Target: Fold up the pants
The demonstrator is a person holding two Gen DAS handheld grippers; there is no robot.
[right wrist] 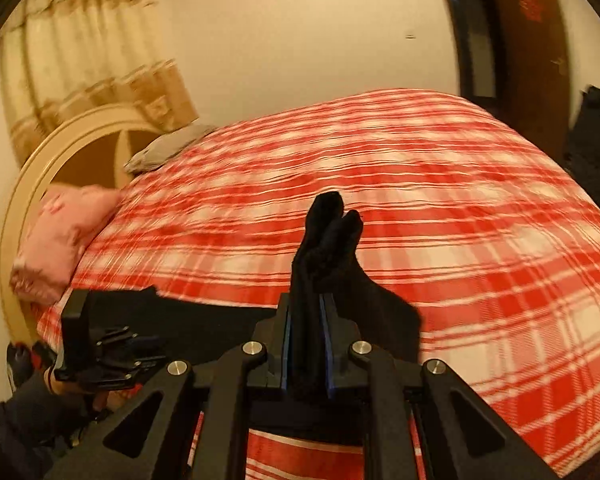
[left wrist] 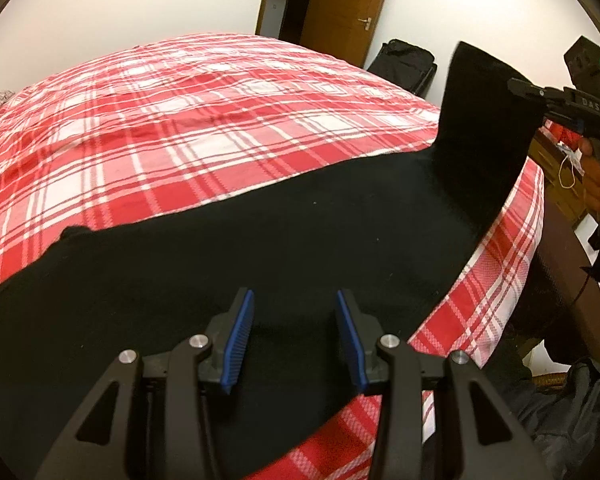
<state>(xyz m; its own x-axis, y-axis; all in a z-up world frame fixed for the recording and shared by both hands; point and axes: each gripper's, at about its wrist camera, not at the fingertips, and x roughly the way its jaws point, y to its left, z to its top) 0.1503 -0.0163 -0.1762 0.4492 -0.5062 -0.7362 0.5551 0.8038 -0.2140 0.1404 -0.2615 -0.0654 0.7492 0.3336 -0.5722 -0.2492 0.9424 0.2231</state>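
Note:
Black pants (left wrist: 228,264) lie across the near edge of a bed with a red and white plaid cover (left wrist: 188,120). My left gripper (left wrist: 296,300) is open and empty, hovering just above the pants' middle. My right gripper (right wrist: 306,308) is shut on the black cloth of the pants (right wrist: 328,232), which bunches up between the blue pads and sticks out past them. In the left wrist view the right gripper (left wrist: 536,96) holds one end of the pants (left wrist: 484,120) lifted upright at the bed's right side.
A pink pillow (right wrist: 56,240) and a cream headboard (right wrist: 32,184) are at the bed's far left. A wooden door (left wrist: 340,4) and a black bag (left wrist: 404,64) stand beyond the bed. A dark wooden table (left wrist: 568,272) is at the right.

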